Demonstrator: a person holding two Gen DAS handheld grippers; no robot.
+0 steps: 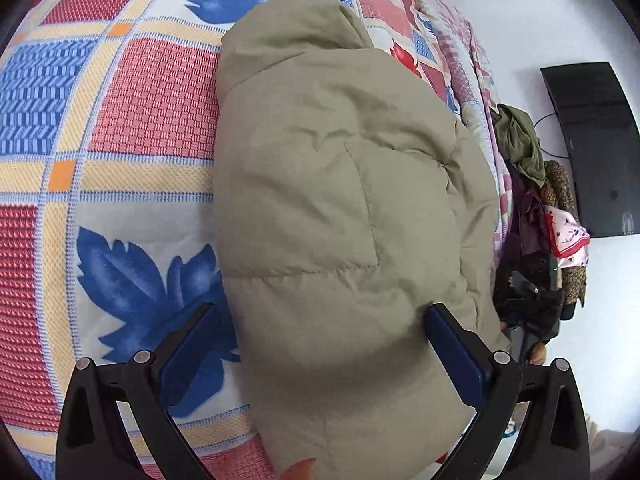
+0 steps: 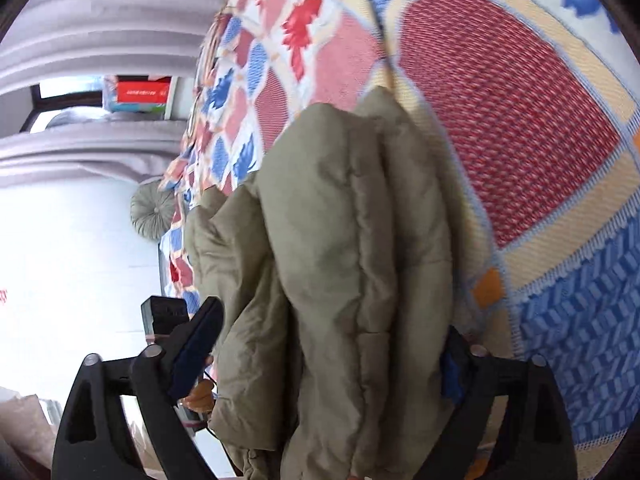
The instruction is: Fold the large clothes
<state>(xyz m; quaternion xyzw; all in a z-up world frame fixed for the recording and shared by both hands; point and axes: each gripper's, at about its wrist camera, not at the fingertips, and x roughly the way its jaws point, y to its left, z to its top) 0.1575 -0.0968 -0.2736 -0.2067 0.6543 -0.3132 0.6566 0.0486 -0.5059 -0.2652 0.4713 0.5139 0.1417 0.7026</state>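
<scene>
A khaki padded jacket (image 1: pixel 340 184) lies folded into a thick bundle on a bed with a red, blue and cream patterned cover (image 1: pixel 120 120). My left gripper (image 1: pixel 324 320) stands wide open with its two fingers on either side of the bundle's near end. In the right wrist view the same jacket (image 2: pixel 340 260) is bunched in thick folds at the bed's edge. My right gripper (image 2: pixel 332 332) is open wide, its fingers straddling the folds. Its right finger is partly hidden behind the fabric.
A pile of other clothes (image 1: pixel 536 208) hangs beyond the bed's right edge, next to a black panel (image 1: pixel 592 148) on the white wall. In the right wrist view grey curtains (image 2: pixel 92 40), a round cushion (image 2: pixel 154 210) and a pale floor (image 2: pixel 64 260) lie to the left.
</scene>
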